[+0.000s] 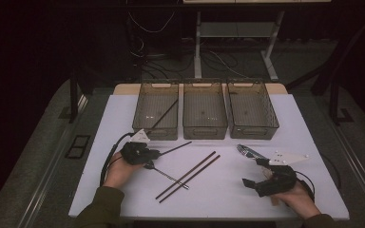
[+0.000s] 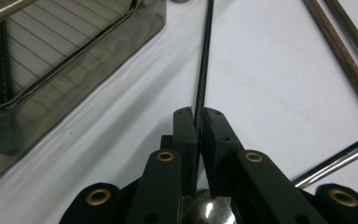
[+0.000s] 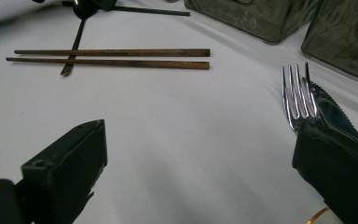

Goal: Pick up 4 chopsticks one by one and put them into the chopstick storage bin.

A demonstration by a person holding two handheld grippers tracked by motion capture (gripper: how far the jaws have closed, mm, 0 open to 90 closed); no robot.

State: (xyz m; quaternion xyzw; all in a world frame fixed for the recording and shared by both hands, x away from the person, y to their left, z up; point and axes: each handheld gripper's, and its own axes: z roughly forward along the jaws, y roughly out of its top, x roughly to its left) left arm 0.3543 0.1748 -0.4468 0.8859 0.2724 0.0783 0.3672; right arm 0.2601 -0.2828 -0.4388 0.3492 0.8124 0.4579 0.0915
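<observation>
1. Pinching a thin black rod (image 2: 204, 60), the left gripper (image 1: 145, 153) has its jaws pressed tight on it near the table's (image 1: 228, 190) left edge, just in front of the left bin (image 1: 156, 110).
2. Rod lies on the table, pointing at the middle bin (image 1: 205, 110).
3. 2 brown chopsticks (image 1: 188, 175) lie mid-table, and a metal utensil (image 1: 168, 175) beside them.
4. Right gripper (image 1: 255, 172) is spread wide near the front right corner, with a fork (image 3: 298, 95) and knife (image 3: 333, 109) right by one jaw.

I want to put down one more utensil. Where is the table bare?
Free: the white table between the brown chopsticks and the right claw, and the front edge. Crowded: around the left claw and before the three bins.
</observation>
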